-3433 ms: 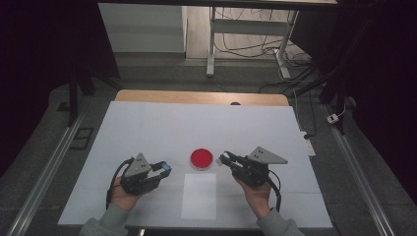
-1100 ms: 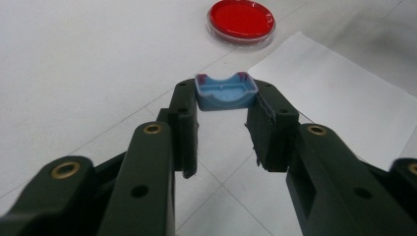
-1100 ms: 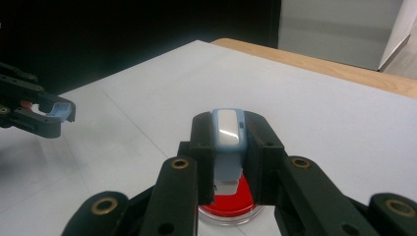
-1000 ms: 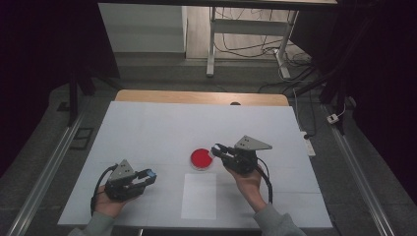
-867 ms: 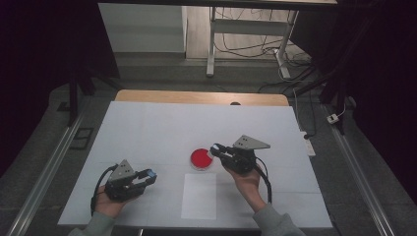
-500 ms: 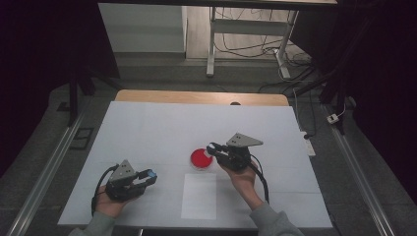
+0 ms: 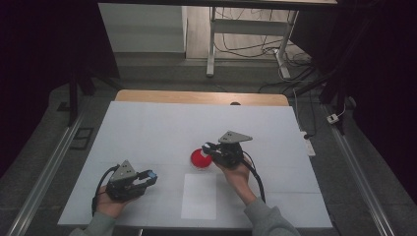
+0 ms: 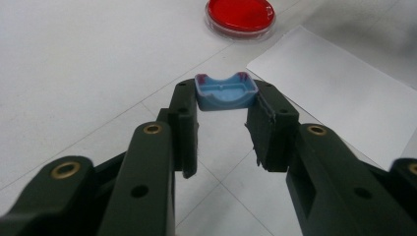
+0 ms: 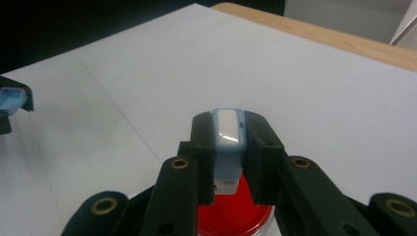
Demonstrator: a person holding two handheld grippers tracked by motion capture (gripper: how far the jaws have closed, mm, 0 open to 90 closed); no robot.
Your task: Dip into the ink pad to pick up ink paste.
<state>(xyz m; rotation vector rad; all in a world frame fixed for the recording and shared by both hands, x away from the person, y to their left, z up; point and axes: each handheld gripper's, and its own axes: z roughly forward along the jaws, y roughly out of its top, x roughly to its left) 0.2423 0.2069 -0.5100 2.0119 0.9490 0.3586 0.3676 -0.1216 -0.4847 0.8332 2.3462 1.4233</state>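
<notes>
left gripper (image 7: 151, 175) sat at the table's near-left, jaws clamped on a small blue cap (image 8: 225, 92), held clear of the sheet. middle: one red dish (image 7: 201, 159) on the white table (image 7: 147, 128), with one paper sheet (image 7: 199, 195) just in front of it. right gripper (image 7: 206, 147) hovered right at the dish's far-right edge, jaws pinched on a light-blue stick (image 9: 227, 137) with a white face; in the right gripper view the stick's lower end hung over the red surface, contact or not i couldn't tell.

risks as i judged them: stick was gripped narrow and near its top, so a tilt could let it slip or gouge the red surface. pressing at the edge could tip or slide the dish, nothing was bracing it. the cap was held only by its side walls, a squeeze change could pop it out.

count: 2 grippers, 1 dish, 1 sheet, 1 cap, 1 stick.
</notes>
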